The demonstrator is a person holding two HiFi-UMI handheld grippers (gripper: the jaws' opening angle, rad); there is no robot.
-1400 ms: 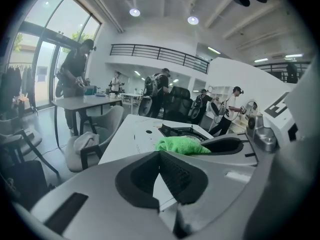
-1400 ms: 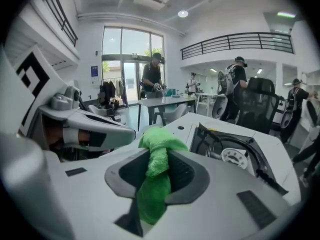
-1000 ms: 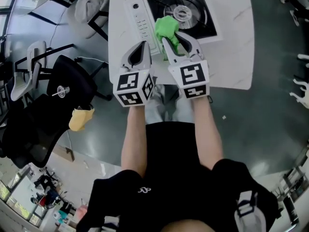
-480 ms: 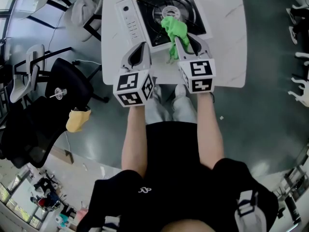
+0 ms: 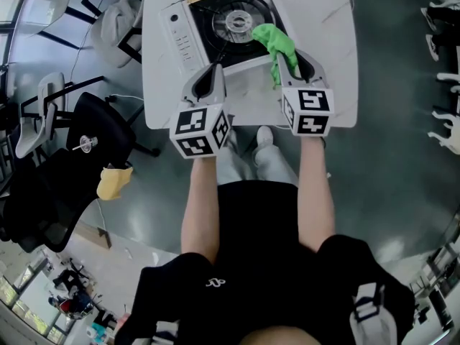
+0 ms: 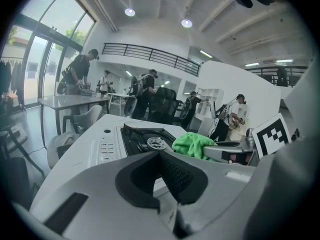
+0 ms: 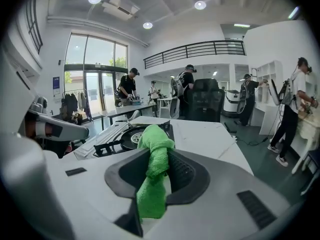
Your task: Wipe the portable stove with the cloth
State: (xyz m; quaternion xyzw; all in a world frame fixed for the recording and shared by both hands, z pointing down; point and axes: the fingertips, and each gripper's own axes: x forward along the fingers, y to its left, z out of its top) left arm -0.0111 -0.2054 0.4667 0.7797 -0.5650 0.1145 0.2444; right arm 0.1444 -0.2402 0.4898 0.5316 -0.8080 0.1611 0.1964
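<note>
Wiping looks midway: right tongs [image 5: 287, 54] clenched on green cloth [image 5: 273, 40] at stove [image 5: 208, 13] right edge; left tongs [image 5: 210, 70] closed, empty; rest likely unwiped.

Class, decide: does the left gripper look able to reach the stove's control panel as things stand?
Probably yes. The left gripper sits just short of the control panel, nothing lies between them, and the cloth is held off to the right.
</note>
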